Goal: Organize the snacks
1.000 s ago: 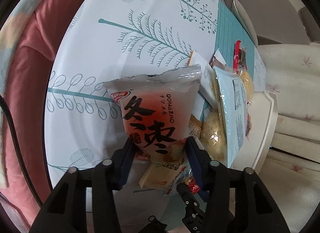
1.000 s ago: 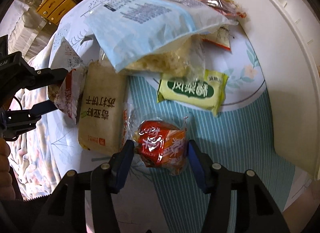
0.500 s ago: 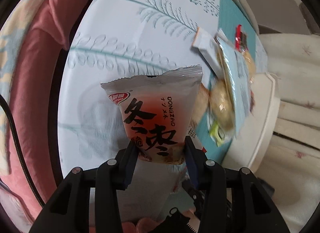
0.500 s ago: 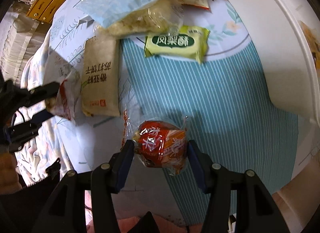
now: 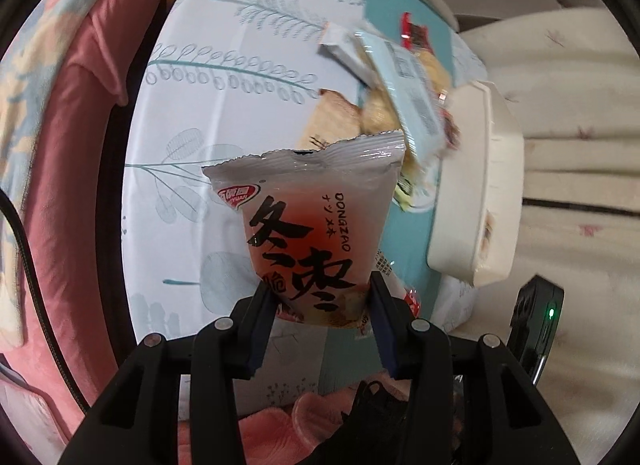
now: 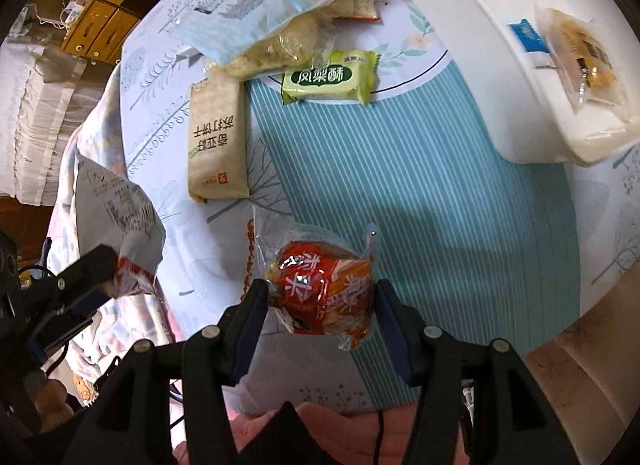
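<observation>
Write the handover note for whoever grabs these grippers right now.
Left gripper: shut on the white-and-pink DONGZAO snack bag, held above the table.
Right gripper: shut on the red-orange wrapped snack, also lifted.
White plastic bin: holds one clear-wrapped pastry.
Left on the tablecloth: green pastry packet, beige cracker pack, pale blue bag.

Bare striped tablecloth (image 6: 420, 193) between snack pile (image 6: 276, 25) and white bin (image 6: 532, 77).

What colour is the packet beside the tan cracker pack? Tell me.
Light green packet, with a darker green label; clearest in the right wrist view.
</observation>
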`<state>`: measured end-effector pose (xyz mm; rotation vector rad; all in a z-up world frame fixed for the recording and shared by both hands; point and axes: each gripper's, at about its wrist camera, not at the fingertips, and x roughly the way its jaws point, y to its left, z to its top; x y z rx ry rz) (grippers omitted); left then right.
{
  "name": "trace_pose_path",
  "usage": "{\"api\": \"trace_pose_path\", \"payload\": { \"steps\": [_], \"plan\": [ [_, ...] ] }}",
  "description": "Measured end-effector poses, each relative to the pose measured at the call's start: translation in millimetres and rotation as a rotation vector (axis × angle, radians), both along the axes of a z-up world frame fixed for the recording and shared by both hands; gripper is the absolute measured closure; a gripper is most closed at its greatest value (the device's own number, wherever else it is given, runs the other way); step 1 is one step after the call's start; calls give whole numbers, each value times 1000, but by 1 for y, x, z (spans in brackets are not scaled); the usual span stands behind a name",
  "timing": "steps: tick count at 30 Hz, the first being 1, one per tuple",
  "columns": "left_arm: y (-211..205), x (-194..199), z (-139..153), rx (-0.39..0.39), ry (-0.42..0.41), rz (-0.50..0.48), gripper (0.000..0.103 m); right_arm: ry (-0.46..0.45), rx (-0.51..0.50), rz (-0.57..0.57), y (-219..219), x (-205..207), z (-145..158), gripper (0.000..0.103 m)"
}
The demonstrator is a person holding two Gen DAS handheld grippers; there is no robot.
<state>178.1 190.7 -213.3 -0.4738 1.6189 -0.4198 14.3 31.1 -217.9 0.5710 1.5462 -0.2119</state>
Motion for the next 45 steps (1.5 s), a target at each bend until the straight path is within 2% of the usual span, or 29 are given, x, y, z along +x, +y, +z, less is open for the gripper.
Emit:
{"api": "trace_pose_path", "payload": {
  "steps": [9,21,31,45],
  "plan": [
    [-32,-20,40,29,-115,-54,60,-73,31,65,-19,-16,37,48],
    [-99,-26,74,99,-187,-50,60,-165,-4,199,-59,-24,84,48],
    [-170,-28,95,134,-235,-112,59,-203,-9,228,-114,-24,98,48],
    [-270,-5,99,153,-320,-158,59,-225,-42,288,-196,-17,103,48]
  ]
}}
